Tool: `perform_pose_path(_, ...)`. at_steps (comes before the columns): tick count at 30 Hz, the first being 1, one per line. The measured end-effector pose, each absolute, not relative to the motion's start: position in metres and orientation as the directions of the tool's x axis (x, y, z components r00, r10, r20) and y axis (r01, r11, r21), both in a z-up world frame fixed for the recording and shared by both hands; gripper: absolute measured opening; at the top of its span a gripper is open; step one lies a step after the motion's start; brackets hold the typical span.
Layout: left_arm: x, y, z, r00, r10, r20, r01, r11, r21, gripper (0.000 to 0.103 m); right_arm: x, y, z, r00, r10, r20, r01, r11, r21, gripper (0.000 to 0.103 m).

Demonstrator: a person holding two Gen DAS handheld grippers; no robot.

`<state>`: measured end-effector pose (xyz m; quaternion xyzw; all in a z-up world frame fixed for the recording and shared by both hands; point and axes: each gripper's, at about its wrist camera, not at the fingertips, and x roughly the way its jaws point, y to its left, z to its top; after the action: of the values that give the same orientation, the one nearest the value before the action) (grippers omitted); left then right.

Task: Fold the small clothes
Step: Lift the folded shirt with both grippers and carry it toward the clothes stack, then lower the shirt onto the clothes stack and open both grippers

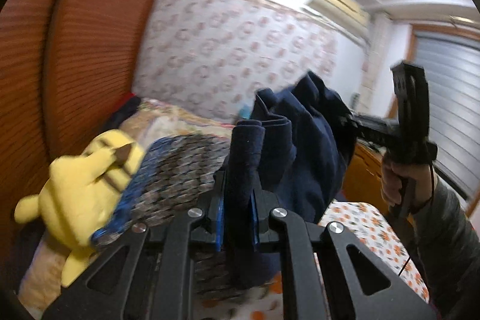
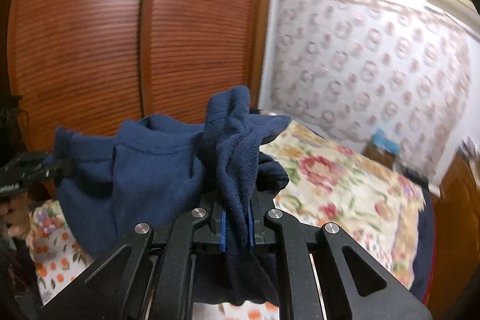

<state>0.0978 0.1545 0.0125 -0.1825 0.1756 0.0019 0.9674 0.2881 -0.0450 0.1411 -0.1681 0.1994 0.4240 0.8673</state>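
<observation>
A small navy blue garment hangs in the air between both grippers, above the bed. In the left wrist view my left gripper is shut on one bunched edge of it, cloth squeezed between the blue pads. The right gripper shows at the right of that view, held by a hand, pinching the garment's far edge. In the right wrist view my right gripper is shut on a rolled fold of the navy garment. The left gripper grips the other end at the left edge.
A yellow plush toy and a blue-grey patterned cloth lie on the bed to the left. An orange-flowered sheet covers the near bed, a rose-patterned quilt the far part. Wooden louvred wardrobe doors stand behind.
</observation>
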Motion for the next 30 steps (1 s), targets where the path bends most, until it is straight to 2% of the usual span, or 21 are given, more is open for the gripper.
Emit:
perform_pose_path(3, 0.096, 0.177, -0.019, 0.926, -0.011, -0.377, -0.15, 0.906, -0.396, 0.011, 0.302, 0.011, 0.131, 0.525, 0.671, -0.524, -0.834, 0.53, -0.157, 0.007)
perform_pose_path(6, 0.096, 0.186, -0.045, 0.902, 0.042, -0.429, -0.225, 0.895, -0.386, 0.011, 0.318, 0.076, 0.108, 0.487, 0.654, -0.579, -0.859, 0.479, -0.181, 0.007)
perform_pose_path(11, 0.098, 0.194, -0.064, 0.879, 0.059, -0.473, -0.273, 0.876, -0.399, 0.012, 0.333, 0.142, 0.063, 0.448, 0.629, -0.635, -0.88, 0.434, -0.191, 0.008)
perform_pose_path(14, 0.097, 0.197, -0.069, 0.868, 0.056, -0.493, -0.286, 0.868, -0.406, 0.015, 0.335, 0.154, 0.051, 0.462, 0.604, -0.65, -0.872, 0.444, -0.207, 0.016)
perform_pose_path(15, 0.096, 0.198, -0.071, 0.869, 0.054, -0.492, -0.284, 0.869, -0.405, 0.016, 0.337, 0.152, 0.05, 0.467, 0.596, -0.653, -0.867, 0.454, -0.205, 0.023)
perform_pose_path(17, 0.092, 0.197, -0.066, 0.866, 0.06, -0.496, -0.282, 0.879, -0.385, 0.024, 0.342, 0.144, 0.053, 0.482, 0.593, -0.645, -0.85, 0.495, -0.181, 0.034)
perform_pose_path(18, 0.091, 0.198, -0.062, 0.866, 0.067, -0.495, -0.281, 0.884, -0.373, 0.027, 0.345, 0.137, 0.056, 0.486, 0.596, -0.639, -0.843, 0.512, -0.164, 0.043)
perform_pose_path(20, 0.088, 0.195, -0.054, 0.871, 0.079, -0.486, -0.27, 0.901, -0.339, 0.041, 0.35, 0.123, 0.063, 0.516, 0.586, -0.625, -0.814, 0.563, -0.143, 0.046)
perform_pose_path(22, 0.083, 0.192, -0.048, 0.875, 0.082, -0.478, -0.257, 0.914, -0.314, 0.047, 0.346, 0.113, 0.066, 0.495, 0.612, -0.617, -0.82, 0.563, -0.101, 0.046)
perform_pose_path(24, 0.081, 0.188, -0.042, 0.876, 0.087, -0.473, -0.245, 0.928, -0.282, 0.06, 0.341, 0.108, 0.062, 0.468, 0.632, -0.617, -0.831, 0.553, -0.063, 0.046)
perform_pose_path(26, 0.078, 0.178, -0.035, 0.878, 0.096, -0.47, -0.227, 0.946, -0.231, 0.061, 0.338, 0.107, 0.049, 0.432, 0.637, -0.639, -0.842, 0.538, -0.033, 0.046)
perform_pose_path(30, 0.074, 0.163, -0.024, 0.879, 0.103, -0.465, -0.203, 0.964, -0.17, 0.061, 0.333, 0.113, 0.011, 0.464, 0.575, -0.674, -0.818, 0.571, -0.076, 0.047)
